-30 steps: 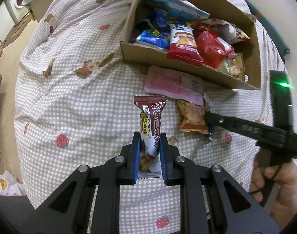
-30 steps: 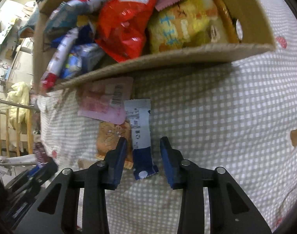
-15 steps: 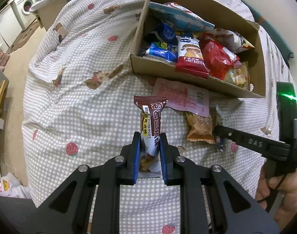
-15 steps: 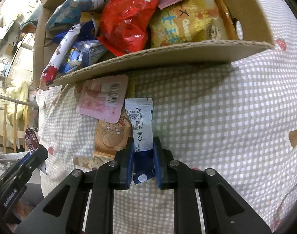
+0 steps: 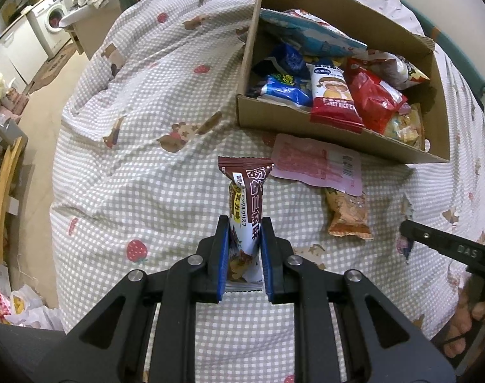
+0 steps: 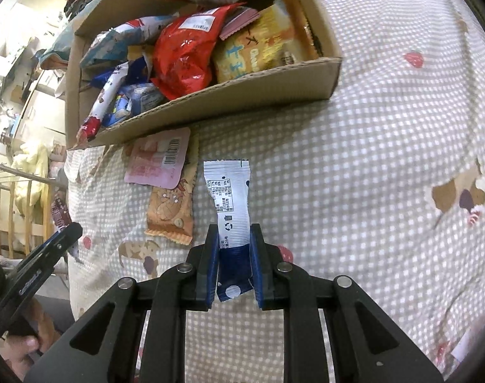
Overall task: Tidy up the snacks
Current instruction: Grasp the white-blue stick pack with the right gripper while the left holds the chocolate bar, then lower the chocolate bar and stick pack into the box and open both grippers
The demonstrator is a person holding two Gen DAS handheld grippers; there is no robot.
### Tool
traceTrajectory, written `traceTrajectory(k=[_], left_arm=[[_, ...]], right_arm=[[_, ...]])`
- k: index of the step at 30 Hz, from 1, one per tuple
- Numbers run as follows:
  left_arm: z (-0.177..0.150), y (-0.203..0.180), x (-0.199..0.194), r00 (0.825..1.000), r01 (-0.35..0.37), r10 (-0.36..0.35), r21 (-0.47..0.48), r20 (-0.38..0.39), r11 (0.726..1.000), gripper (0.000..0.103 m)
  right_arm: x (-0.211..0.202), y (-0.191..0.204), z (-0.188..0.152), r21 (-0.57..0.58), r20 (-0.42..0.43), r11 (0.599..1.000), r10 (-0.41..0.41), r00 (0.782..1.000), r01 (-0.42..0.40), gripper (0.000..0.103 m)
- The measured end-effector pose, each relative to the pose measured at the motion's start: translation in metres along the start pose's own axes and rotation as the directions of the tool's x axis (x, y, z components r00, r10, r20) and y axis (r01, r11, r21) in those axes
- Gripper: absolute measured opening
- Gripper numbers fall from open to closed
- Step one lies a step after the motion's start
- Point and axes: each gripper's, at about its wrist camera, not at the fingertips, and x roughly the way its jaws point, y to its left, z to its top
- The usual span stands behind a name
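My left gripper (image 5: pixel 244 233) is shut on a brown chocolate snack bar (image 5: pixel 246 198), held upright above the checked bedspread. My right gripper (image 6: pixel 233 239) is shut on a white and blue snack packet (image 6: pixel 230 201), lifted off the bedspread. A cardboard box (image 5: pixel 338 131) full of snack bags lies ahead; it also shows in the right wrist view (image 6: pixel 229 102). A pink packet (image 5: pixel 319 162) and an orange packet (image 5: pixel 347 214) lie on the bedspread in front of the box.
The bedspread (image 5: pixel 146 146) drops off at the left toward the floor, with a washing machine (image 5: pixel 51 22) far left. A wooden rail (image 6: pixel 6 210) stands at the left in the right wrist view. The right gripper's arm (image 5: pixel 449 249) shows at the right edge.
My right gripper closed on the white and blue packet and lifted it clear of the orange packet. My left gripper drew back and up with the chocolate bar.
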Motion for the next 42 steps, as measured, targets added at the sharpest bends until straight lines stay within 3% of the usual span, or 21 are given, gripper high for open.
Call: traceTrajectory(k=[6,13,22,32,42], left_arm=[[-0.001,0.002,-0.005,0.999,-0.023,0.023,0.009,0.028,1.000,0.015],[0.001,0.008,-0.028,0.993,-0.017,0.018,-0.005,0.114,1.000,0.015],[0.019,0.011,-0.059,0.981,0.015,-0.010,-0.024,0.194,1.000,0.015],[0.052,-0.003,-0.073,0.972,0.032,-0.037,0.024,0.231,0.999,0.015],[0.091,-0.036,-0.054,0.970,0.053,-0.072,0.090,0.231,0.995,0.015]], right_arm=[[-0.020,0.002,-0.007,-0.015,0.033,0.999,0.037,0.999,-0.037,0.019],[-0.049,0.008,-0.008,-0.035,0.088,0.994,0.106,0.990,-0.103,0.019],[-0.095,0.026,0.001,-0.139,0.221,0.968,0.234,0.947,-0.207,0.019],[-0.114,0.029,0.019,-0.135,0.332,0.970,0.235,0.914,-0.200,0.019],[-0.096,0.024,0.064,-0.089,0.333,0.981,0.194,0.923,-0.174,0.019]])
